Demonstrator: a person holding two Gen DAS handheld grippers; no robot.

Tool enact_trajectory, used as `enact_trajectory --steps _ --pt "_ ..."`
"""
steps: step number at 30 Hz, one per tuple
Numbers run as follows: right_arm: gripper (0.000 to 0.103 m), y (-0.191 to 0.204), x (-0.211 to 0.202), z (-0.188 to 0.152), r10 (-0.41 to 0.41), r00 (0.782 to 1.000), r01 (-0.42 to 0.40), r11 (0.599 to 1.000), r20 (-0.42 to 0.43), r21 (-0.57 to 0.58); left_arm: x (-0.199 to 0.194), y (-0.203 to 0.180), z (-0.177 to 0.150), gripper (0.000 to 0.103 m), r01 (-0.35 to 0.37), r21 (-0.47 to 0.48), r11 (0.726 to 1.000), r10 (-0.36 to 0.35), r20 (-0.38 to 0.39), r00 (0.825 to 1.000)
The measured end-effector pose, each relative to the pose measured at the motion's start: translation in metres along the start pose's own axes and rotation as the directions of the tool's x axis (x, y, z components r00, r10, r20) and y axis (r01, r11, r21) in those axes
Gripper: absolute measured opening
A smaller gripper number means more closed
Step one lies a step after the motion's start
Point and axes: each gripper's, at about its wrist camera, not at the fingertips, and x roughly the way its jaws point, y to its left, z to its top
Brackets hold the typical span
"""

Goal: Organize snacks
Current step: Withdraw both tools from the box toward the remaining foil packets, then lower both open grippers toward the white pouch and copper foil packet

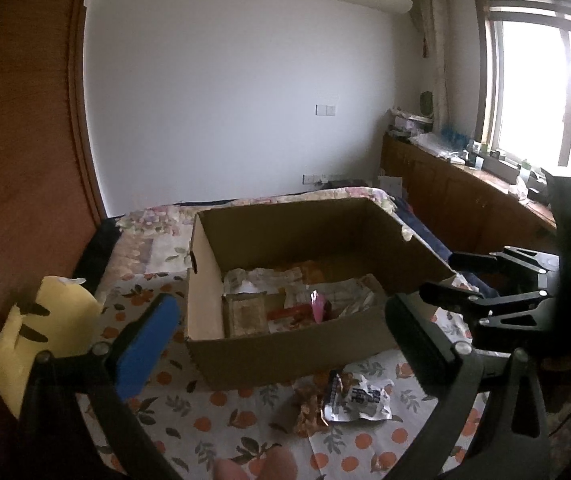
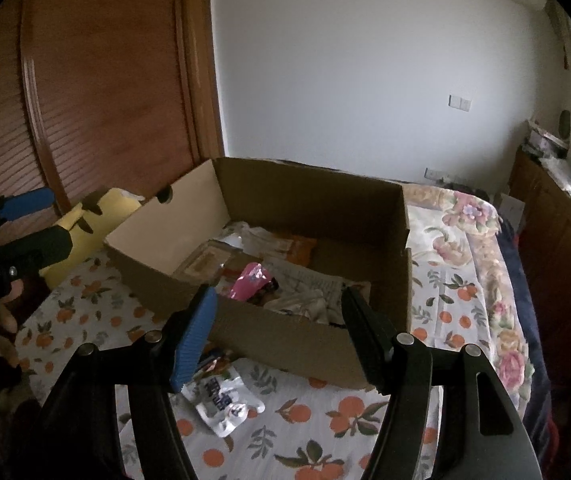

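Note:
An open cardboard box (image 1: 285,350) (image 2: 313,358) sits on a bed with an orange-print sheet. It holds several snack packets, among them a pink one (image 1: 318,306) (image 2: 250,280). A silver-white snack pouch (image 1: 359,398) (image 2: 221,402) and a brown wrapper (image 1: 309,408) lie on the sheet in front of the box. My left gripper (image 1: 281,320) is open and empty, above the box's near wall. My right gripper (image 2: 279,308) is open and empty, over the box's near edge; it also shows at the right of the left wrist view (image 1: 497,280).
A yellow plush toy (image 1: 41,336) (image 2: 93,224) lies left of the box by the wooden wardrobe (image 2: 97,80). A wooden cabinet (image 1: 465,196) with clutter runs under the window on the right. The bed's flowered quilt (image 2: 481,248) stretches behind and right of the box.

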Motion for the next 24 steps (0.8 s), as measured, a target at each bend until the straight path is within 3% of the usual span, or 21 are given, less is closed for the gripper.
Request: enact_trajectory --steps 6,14,24 --pt "0.067 0.008 -0.018 -0.010 0.010 1.000 -0.010 1.000 0.006 0.003 -0.021 -0.004 -0.005 0.103 0.025 0.002 1.000 -0.025 0.015 1.000" --pt "0.067 0.019 -0.028 -0.031 0.026 1.000 -0.026 1.000 -0.004 0.011 -0.021 0.000 -0.033 0.103 0.029 -0.034 0.999 -0.032 -0.084 0.996" --pt "0.067 0.025 -0.022 -0.055 0.047 0.998 -0.047 0.999 -0.028 0.025 -0.012 0.005 -0.067 0.103 0.051 -0.056 0.997 -0.057 -0.118 0.991"
